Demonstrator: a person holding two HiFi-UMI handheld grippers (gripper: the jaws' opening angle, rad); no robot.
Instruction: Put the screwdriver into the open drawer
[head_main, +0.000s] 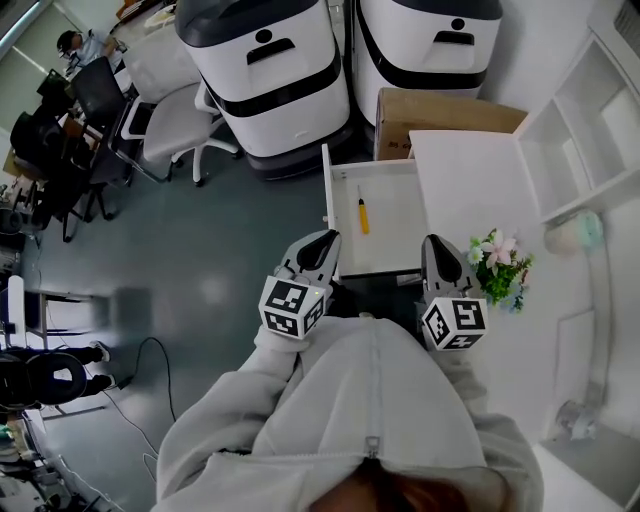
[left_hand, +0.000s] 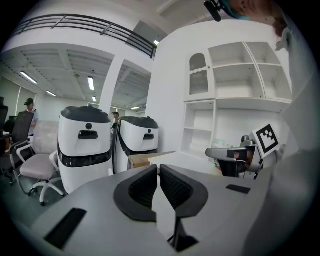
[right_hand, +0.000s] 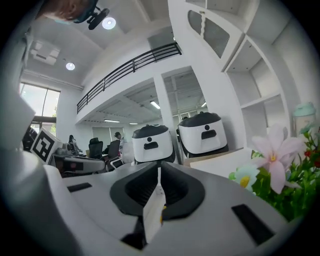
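Room: we are looking steeply down on an open office with a grey-green floor (head_main: 230, 230), and a plain white desk (head_main: 470, 170) is standing at our right.
Screwdriver: the small yellow-handled screwdriver (head_main: 362, 213) is lying lengthwise inside the open white drawer (head_main: 395, 250), nearer its left wall, and neither gripper is touching it.
Drawer: it is standing pulled out from the desk towards us.
Left gripper: we are holding the grey left gripper (head_main: 325, 240) in front of our chest, just beside the drawer's near left corner; its dark jaws are pressing together on nothing.
Right gripper: we are holding the grey right gripper (head_main: 432, 245) over the drawer's near right corner, level with the left one; its jaws are likewise clenched tight and carrying nothing.
Clothing: our pale grey zipped hoodie (head_main: 370, 400) is filling the bottom of the head view.
Flowers: a small bunch of pink and white flowers with green leaves (head_main: 500, 262) is sitting on the desk just beside the right gripper.
Box: a brown cardboard box (head_main: 440, 115) is resting on the floor beyond the drawer.
Machines: two rounded white-and-black machines (head_main: 270, 70) are standing behind the box.
Shelves: a white open shelf unit (head_main: 590, 120) is rising along the desk's far side.
Chairs: a white office chair (head_main: 175, 125) is standing left of the machines.
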